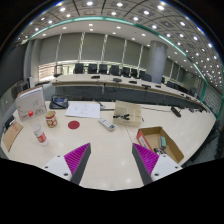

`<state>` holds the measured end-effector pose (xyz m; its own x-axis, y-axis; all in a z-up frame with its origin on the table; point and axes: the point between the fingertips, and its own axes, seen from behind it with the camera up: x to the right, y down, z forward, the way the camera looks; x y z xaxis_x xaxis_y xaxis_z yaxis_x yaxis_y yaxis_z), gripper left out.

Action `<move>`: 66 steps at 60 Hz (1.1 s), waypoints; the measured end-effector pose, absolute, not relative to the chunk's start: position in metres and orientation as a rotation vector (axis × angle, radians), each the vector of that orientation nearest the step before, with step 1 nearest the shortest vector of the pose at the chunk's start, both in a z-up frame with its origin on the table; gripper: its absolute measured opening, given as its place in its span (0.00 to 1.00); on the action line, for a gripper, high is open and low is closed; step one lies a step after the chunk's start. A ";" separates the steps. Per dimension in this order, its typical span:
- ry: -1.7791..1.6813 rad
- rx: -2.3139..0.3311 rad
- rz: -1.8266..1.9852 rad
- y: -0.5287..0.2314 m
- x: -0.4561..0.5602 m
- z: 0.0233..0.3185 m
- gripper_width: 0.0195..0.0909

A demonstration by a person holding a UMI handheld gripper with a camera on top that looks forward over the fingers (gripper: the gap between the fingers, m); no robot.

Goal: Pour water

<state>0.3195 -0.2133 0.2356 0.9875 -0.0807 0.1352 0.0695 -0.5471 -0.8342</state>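
- Bottle [39,132], with a red label, stands upright on the white table [105,150], ahead of the gripper [111,158] and off to the side of its left finger, well apart from it.
- A cup [51,119] with a patterned wrap stands just beyond the bottle, near a pink-and-white carton [31,103].
- A red round disc [73,125] lies flat on the table ahead of the fingers.
- The gripper's fingers stand apart with nothing between them; the magenta pads [77,154] face inward over bare tabletop.
- An open cardboard box [160,146] sits just beside the right finger.
- Papers [84,109] lie farther ahead, beyond the disc.
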 end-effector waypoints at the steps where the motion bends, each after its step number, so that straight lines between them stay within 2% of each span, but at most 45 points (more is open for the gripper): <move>1: 0.004 -2.142 -0.189 -0.214 0.319 0.236 0.93; 8: -0.020 -2.143 -0.158 -0.215 0.302 0.232 0.93; 17: -0.086 -2.160 -0.108 -0.218 0.254 0.213 0.93; 36: -0.255 -2.146 0.075 -0.209 0.076 0.150 0.93; 50: -0.235 -2.079 0.130 -0.143 -0.039 0.100 0.93; 62: -0.149 -1.983 0.071 -0.067 -0.072 0.073 0.92; 66: -0.116 -1.959 0.058 -0.048 -0.075 0.067 0.83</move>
<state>-0.0745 -0.0482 0.0666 0.9940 0.1088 0.0136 0.0540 -0.3775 -0.9244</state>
